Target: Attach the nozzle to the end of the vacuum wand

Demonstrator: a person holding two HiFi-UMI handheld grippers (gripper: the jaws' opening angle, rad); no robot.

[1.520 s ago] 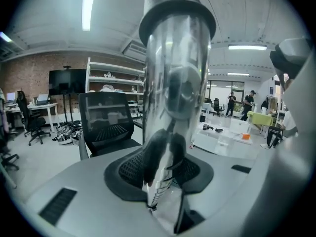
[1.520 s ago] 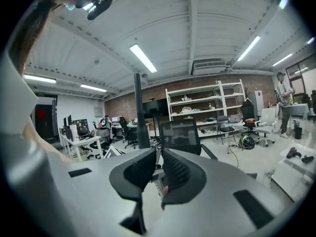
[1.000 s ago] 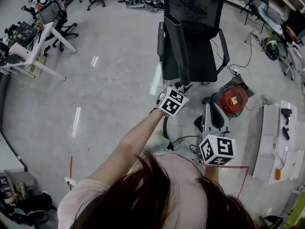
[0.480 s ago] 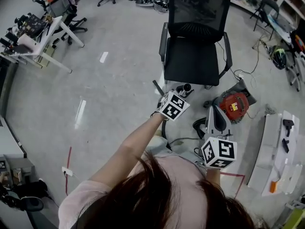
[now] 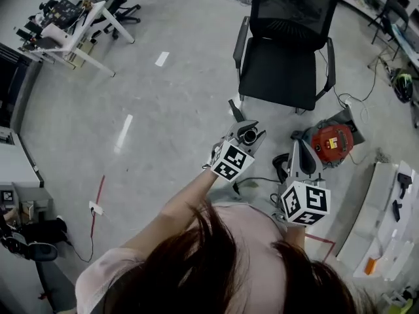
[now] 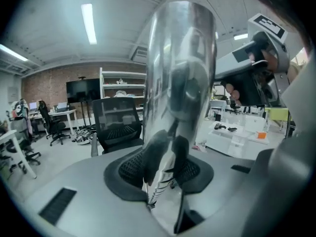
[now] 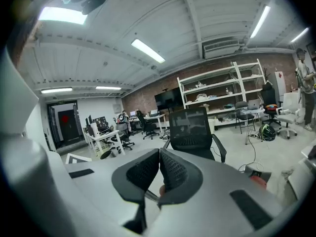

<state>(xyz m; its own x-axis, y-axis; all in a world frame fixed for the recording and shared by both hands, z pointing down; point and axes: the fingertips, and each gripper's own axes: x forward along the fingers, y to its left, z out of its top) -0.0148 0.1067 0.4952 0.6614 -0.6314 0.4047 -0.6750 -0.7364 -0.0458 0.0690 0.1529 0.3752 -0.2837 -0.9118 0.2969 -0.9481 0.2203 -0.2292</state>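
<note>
My left gripper (image 5: 243,136) (image 6: 168,147) is shut on the silver vacuum wand (image 6: 180,73), which stands up between its pads. In the head view the wand's round open end (image 5: 249,135) faces the camera just past the marker cube. A short dark piece (image 5: 234,110) shows beyond it; I cannot tell what it is. My right gripper (image 5: 298,152) (image 7: 159,154) is to the right and a little nearer, its pads pressed together with nothing clearly held. The red vacuum body (image 5: 330,139) lies on the floor right of it. No nozzle is clearly in view.
A black office chair (image 5: 285,57) stands just ahead on the grey floor. A black hose and cables (image 5: 278,165) lie by the vacuum. A white bench with small tools (image 5: 386,208) runs along the right. Desks (image 5: 65,31) stand far left.
The left gripper has swung the wand. A second ago it stood long and dark in front of the chair; now it is foreshortened, open end toward the camera. The right gripper shifted slightly.
</note>
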